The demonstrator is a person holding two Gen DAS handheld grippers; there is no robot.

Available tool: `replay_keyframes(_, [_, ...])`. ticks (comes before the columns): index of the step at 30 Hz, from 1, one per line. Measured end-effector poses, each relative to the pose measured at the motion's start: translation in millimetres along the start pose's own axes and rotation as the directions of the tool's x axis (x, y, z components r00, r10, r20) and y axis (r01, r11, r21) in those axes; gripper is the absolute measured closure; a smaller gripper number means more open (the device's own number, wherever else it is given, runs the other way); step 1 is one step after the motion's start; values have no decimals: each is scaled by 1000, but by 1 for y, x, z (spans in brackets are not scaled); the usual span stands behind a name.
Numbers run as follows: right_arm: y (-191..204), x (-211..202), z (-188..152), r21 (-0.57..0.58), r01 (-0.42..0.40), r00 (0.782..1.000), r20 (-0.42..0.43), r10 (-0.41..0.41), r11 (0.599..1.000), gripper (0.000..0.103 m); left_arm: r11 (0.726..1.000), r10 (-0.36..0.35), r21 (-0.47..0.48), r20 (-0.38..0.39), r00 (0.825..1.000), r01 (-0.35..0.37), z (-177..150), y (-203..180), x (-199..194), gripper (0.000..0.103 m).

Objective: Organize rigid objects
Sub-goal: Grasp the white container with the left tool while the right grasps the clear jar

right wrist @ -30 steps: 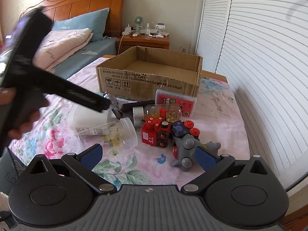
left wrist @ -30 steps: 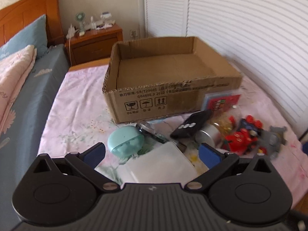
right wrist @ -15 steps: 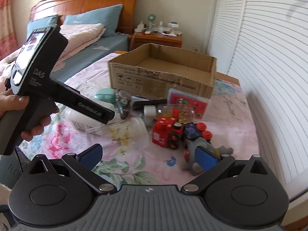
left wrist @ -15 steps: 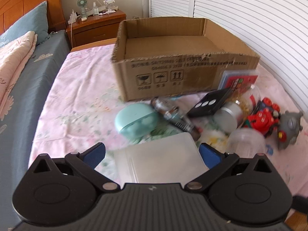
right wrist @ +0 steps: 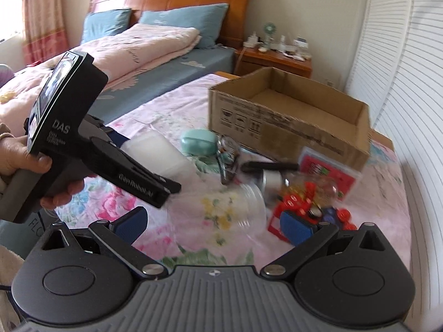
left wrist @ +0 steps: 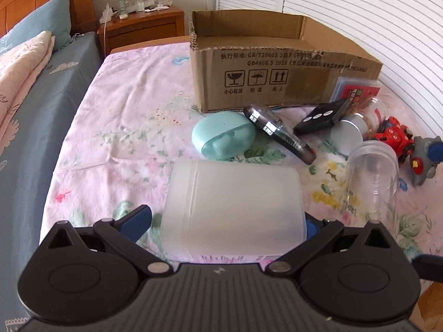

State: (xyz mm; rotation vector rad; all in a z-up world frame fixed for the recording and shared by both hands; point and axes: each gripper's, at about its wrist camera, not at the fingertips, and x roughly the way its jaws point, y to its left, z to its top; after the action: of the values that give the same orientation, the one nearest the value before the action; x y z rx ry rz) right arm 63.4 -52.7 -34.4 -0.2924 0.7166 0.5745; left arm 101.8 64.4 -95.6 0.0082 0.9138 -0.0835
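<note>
A white translucent plastic container (left wrist: 232, 204) lies on the pink floral sheet. My left gripper (left wrist: 224, 221) is open and straddles it, with a gap at the left pad; the right pad is mostly hidden behind it. Beyond it lie a teal case (left wrist: 221, 135), a shiny chrome piece (left wrist: 277, 130), a black remote (left wrist: 321, 116) and a clear cup (left wrist: 371, 177) on its side. An open cardboard box (left wrist: 277, 83) stands behind them. My right gripper (right wrist: 214, 224) is open just short of the clear cup (right wrist: 221, 207), holding nothing.
A silver-lidded jar (left wrist: 349, 132), red toy (left wrist: 393, 138), grey toy (left wrist: 423, 163) and red card pack (left wrist: 357, 91) crowd the right. A hand (right wrist: 25, 160) holds the left gripper's handle. A nightstand (left wrist: 144, 25) stands behind; louvred doors (left wrist: 360, 8) run along the right.
My left gripper has dropped and moved forward, so its fingers now flank the white container. The right gripper has swung left and lower, bringing the clear cup between its fingers' line.
</note>
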Motion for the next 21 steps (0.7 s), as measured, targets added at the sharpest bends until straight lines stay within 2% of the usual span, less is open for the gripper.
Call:
replay_keyframes(6, [-5, 23, 6, -28, -24, 999, -26, 23, 999, 0, 1000, -28, 2, 21, 999, 28, -4, 4, -3, 5])
replay_keyframes(10, [-9, 34, 6, -20, -45, 998, -48, 44, 999, 0, 999, -32, 32, 36, 999, 31, -2, 3, -4, 14])
replay_keyframes(16, [-8, 45, 5, -17, -66, 995, -80, 64, 998, 0, 998, -42, 45, 48, 998, 40, 1, 5, 0, 16])
replay_keyframes(21, [1, 51, 6, -59, -29, 996, -80, 24, 998, 0, 998, -43, 48, 55, 998, 40, 3, 4, 0, 20])
